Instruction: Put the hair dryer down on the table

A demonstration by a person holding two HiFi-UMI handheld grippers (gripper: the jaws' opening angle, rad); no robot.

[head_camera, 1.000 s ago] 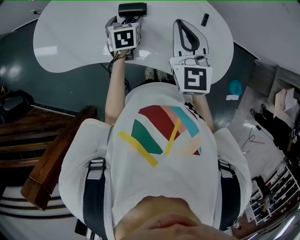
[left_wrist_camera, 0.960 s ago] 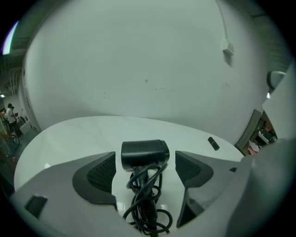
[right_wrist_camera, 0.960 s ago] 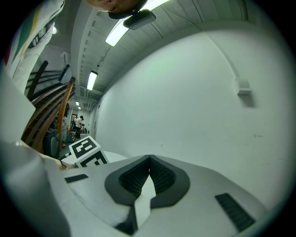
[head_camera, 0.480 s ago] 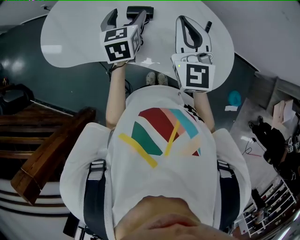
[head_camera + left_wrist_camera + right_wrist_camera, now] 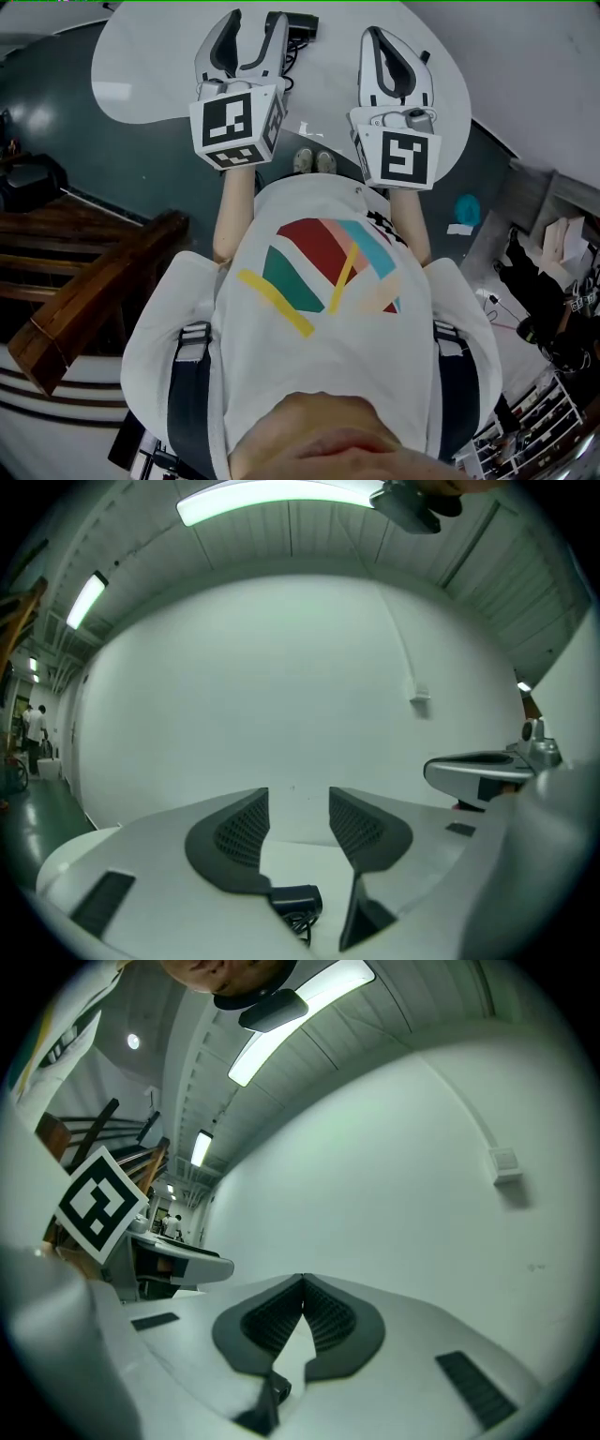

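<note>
1. The black hair dryer (image 5: 302, 23) lies on the white rounded tabletop (image 5: 141, 56), free of both claws. In the left gripper view it (image 5: 297, 898) shows low in the gap between the jaws.
2. The left claw (image 5: 257, 21) is partly open. Its jaws have just been closing, with nothing between the pads.
3. The right claw (image 5: 377, 36) is empty, its jaw tips meeting, and it is held beside the left.

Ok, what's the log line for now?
hair dryer: on table | left gripper: open, empty, jaws just been closing | right gripper: shut, empty
</note>
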